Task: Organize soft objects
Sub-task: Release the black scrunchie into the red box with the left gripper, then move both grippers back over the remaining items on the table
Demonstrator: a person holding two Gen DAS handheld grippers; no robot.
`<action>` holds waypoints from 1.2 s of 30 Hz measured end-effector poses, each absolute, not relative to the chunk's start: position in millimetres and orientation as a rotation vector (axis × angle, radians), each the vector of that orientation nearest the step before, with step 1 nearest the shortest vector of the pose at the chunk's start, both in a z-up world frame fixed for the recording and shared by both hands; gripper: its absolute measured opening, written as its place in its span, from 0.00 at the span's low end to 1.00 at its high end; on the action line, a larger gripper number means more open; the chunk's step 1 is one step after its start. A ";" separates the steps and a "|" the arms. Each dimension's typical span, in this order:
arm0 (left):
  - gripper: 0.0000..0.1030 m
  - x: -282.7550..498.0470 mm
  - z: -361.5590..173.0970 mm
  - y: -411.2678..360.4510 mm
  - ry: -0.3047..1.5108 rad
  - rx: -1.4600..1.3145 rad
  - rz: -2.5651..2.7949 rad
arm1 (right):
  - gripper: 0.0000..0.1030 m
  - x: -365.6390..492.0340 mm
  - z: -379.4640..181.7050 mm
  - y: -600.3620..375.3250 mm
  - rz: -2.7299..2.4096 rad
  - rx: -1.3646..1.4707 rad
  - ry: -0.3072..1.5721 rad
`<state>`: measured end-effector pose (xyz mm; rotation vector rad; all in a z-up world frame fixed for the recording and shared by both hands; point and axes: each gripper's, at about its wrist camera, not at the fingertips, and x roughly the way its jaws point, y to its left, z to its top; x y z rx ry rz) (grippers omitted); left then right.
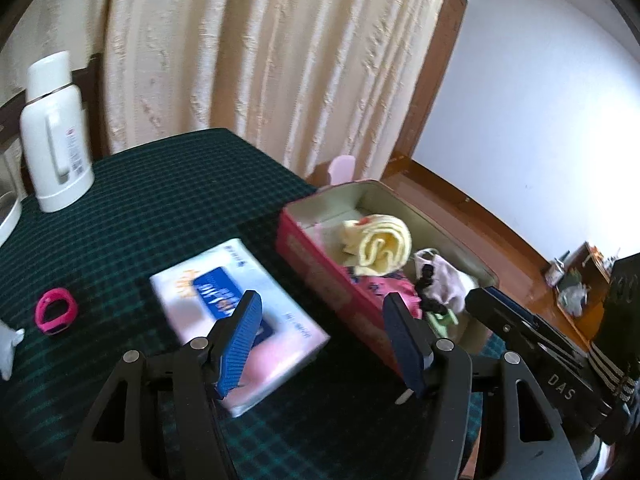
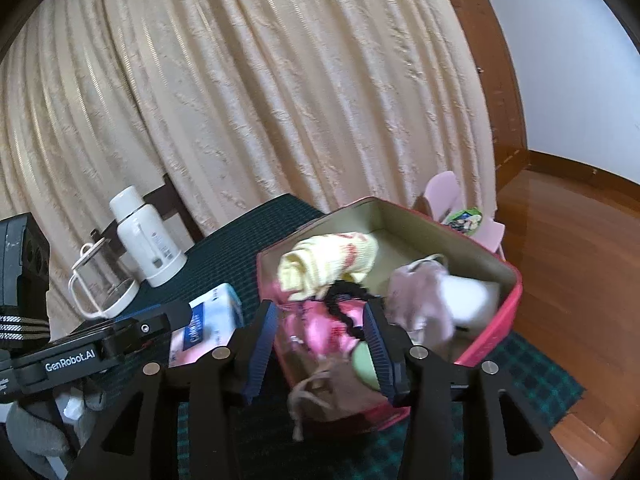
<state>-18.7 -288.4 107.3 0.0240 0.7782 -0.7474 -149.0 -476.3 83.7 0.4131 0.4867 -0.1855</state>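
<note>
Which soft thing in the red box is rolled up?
The yellow cloth, rolled like a little tube on top of the pile. The pale pink cloth and the bright pink one beside it just lie crumpled.

The left gripper (image 1: pixel 322 344) has a matte black frame whose two broad arms carry triangular cut-outs and round silver pivot screws (image 1: pixel 199 343). Its fingers (image 1: pixel 240 344) are flat blue pads with a fine ribbed texture, set on black holders. The right gripper (image 2: pixel 318 350) is built the same way: black arms, silver screws (image 2: pixel 220 353), and ribbed dark blue pads (image 2: pixel 260 350). Seen from the right wrist camera, the left unit's black side rail bears white lettering, "GenRobot.AI" (image 2: pixel 70 356); from the left wrist camera, the right unit's rail shows the letters "DAS" (image 1: pixel 561 386). A black strap with white stripes (image 1: pixel 612 372) wraps each handle.
</note>
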 end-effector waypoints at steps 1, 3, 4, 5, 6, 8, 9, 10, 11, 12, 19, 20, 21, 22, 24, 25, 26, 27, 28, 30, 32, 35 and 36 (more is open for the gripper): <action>0.66 -17.9 107.4 -282.9 0.778 0.018 -0.738 | 0.49 -147.4 85.0 -472.3 -0.178 0.407 0.487; 0.69 -15.6 108.7 -274.6 0.777 0.008 -0.720 | 0.53 -145.3 86.9 -465.9 -0.164 0.400 0.487; 0.70 -13.8 109.1 -269.6 0.777 0.001 -0.709 | 0.53 -143.9 87.8 -462.0 -0.156 0.395 0.488; 0.71 -12.2 109.4 -263.1 0.777 -0.007 -0.695 | 0.56 -142.8 88.6 -459.0 -0.149 0.393 0.489; 0.72 -10.5 109.6 -256.4 0.777 -0.014 -0.679 | 0.60 -141.0 89.4 -455.2 -0.140 0.391 0.490; 0.73 -8.3 109.3 -245.4 0.776 -0.024 -0.655 | 0.64 -137.3 91.4 -448.6 -0.127 0.391 0.489; 0.73 -6.8 109.0 -239.1 0.775 -0.028 -0.642 | 0.64 -136.0 91.7 -445.5 -0.119 0.388 0.490; 0.73 -6.7 108.5 -232.5 0.773 -0.031 -0.627 | 0.64 -134.0 92.3 -441.6 -0.110 0.384 0.491; 0.73 -5.9 108.2 -227.1 0.771 -0.033 -0.615 | 0.64 -132.3 92.6 -437.5 -0.101 0.379 0.493; 0.73 -5.8 107.6 -221.8 0.769 -0.034 -0.602 | 0.64 -130.2 92.8 -432.1 -0.089 0.373 0.496; 0.73 1.0 102.0 -171.1 0.755 -0.054 -0.479 | 0.65 -117.3 95.8 -399.5 -0.019 0.332 0.512; 0.73 1.8 101.8 -162.4 0.753 -0.061 -0.463 | 0.65 -116.3 95.8 -395.1 -0.011 0.326 0.513; 0.73 2.3 101.4 -155.4 0.751 -0.066 -0.453 | 0.65 -114.8 96.4 -390.1 0.001 0.318 0.514; 0.73 3.0 101.2 -145.5 0.749 -0.073 -0.436 | 0.65 -111.9 97.9 -382.9 0.016 0.308 0.515; 0.73 4.2 101.6 -134.4 0.747 -0.081 -0.417 | 0.65 -109.3 99.3 -373.0 0.036 0.295 0.517; 0.73 4.7 101.3 -127.9 0.746 -0.086 -0.405 | 0.65 -107.1 100.1 -366.4 0.050 0.285 0.519; 0.73 5.3 100.9 -119.4 0.744 -0.092 -0.392 | 0.66 -106.5 100.1 -361.6 0.058 0.280 0.520; 0.73 5.8 100.8 -113.1 0.743 -0.096 -0.383 | 0.66 -104.9 100.4 -356.7 0.068 0.273 0.523; 0.73 6.3 100.2 -103.4 0.742 -0.102 -0.368 | 0.66 -103.0 100.4 -351.5 0.080 0.267 0.527; 0.73 7.1 98.7 -91.5 0.741 -0.108 -0.346 | 0.66 -99.5 99.8 -343.4 0.098 0.257 0.537; 0.73 8.7 96.1 -72.9 0.742 -0.121 -0.310 | 0.66 -97.0 98.4 -335.8 0.118 0.250 0.549; 0.73 9.5 91.5 -46.8 0.745 -0.142 -0.261 | 0.66 -92.8 96.1 -321.0 0.142 0.232 0.567; 0.73 10.1 90.2 -40.8 0.746 -0.146 -0.249 | 0.66 -91.1 95.1 -316.3 0.151 0.225 0.575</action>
